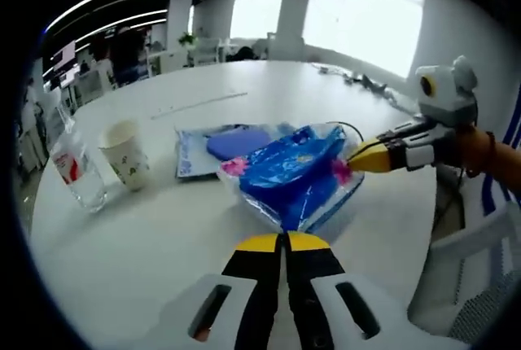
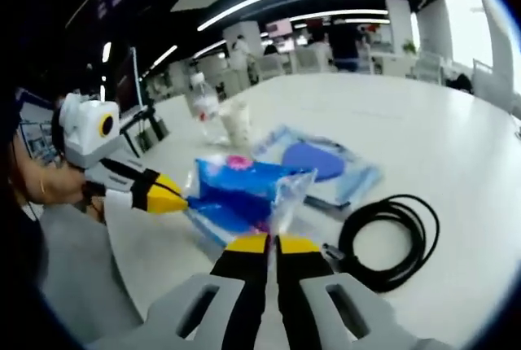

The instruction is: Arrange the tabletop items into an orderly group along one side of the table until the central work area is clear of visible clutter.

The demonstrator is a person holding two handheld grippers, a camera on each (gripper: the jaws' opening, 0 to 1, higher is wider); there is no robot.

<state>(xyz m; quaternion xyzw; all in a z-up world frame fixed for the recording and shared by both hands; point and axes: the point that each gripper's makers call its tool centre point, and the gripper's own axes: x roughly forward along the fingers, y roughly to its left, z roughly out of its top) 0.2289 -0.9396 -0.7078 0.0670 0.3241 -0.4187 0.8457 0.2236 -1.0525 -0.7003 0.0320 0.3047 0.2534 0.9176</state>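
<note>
Both tongs, left and right, pinch opposite ends of the blue plastic packet (lifted above the table).

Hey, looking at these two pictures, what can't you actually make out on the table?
- Bottle label: left gripper view, too small and blurred to read.
- Blue bag: contents hidden by crinkled, glossy plastic.
- Purple oval thing in its flat clear pack: right gripper view, too blurred to identify.
- Cable: its plug end lies behind the right gripper fingers.
- Paper cup: inside not visible from this angle.
</note>
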